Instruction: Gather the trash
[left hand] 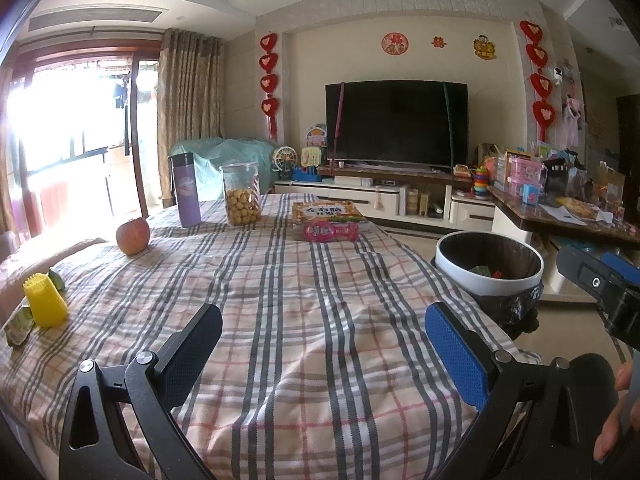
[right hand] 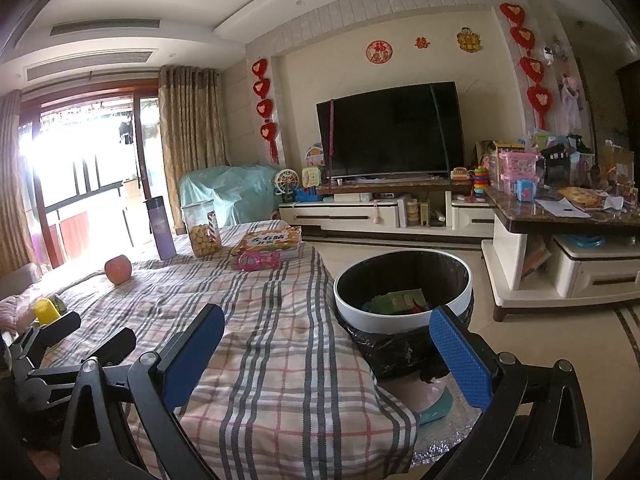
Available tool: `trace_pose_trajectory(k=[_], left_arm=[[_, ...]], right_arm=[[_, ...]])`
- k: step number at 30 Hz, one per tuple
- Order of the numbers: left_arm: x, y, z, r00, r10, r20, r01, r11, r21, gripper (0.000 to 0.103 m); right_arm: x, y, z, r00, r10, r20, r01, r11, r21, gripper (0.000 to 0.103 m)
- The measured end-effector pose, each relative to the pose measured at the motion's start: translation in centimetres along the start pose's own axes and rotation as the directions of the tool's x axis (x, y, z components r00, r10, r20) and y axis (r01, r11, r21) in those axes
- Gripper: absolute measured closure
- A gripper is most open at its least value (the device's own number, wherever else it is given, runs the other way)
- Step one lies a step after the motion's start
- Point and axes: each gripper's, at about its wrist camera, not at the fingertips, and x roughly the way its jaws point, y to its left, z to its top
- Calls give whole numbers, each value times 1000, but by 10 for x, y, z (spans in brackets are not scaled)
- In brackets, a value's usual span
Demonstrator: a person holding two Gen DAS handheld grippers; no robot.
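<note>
Left hand-held gripper [left hand: 322,356]: jaws spread wide, nothing between them, hovering over plaid tablecloth [left hand: 304,300] on the table. Right hand-held gripper [right hand: 326,356]: also wide open, empty, above the table's right edge w/ one blue pad [right hand: 460,356] in front of the trash bin [right hand: 404,320]. Left gripper also visible at left edge of right wrist view, low over the cloth.

Bin: white rim, black liner bag, stands on floor just beside table's right side. Inside: green packaging + smth red, details too small to tell.

Table left edge: yellow ribbed plastic cup-like item [left hand: 44,300], upside down; small green wrapper [left hand: 18,326] just beside it, another green bit behind it, can't tell what. Apple [left hand: 133,235] further back, apart from those. Far end: purple thermos bottle [left hand: 186,190], clear jar of round snacks [left hand: 241,193] next to it, both upright. Right of jar: book [left hand: 328,214] lying flat, pink packet [left hand: 330,233] against its near edge.

Bkgd: TV [left hand: 396,124] on white TV cabinet [left hand: 360,196], red heart decorations [left hand: 269,80] on wall, cluttered side table [right hand: 560,216] at right w/ toys and boxes.
</note>
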Motion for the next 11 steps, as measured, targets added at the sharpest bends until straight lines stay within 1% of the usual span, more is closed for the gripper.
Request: trace_pose_trajectory(k=[11], left_arm=[[10, 6, 5, 1000, -14, -20, 14, 1000, -18, 1]], right_arm=[[13, 2, 4, 999, 25, -22, -25, 1000, 10, 0]])
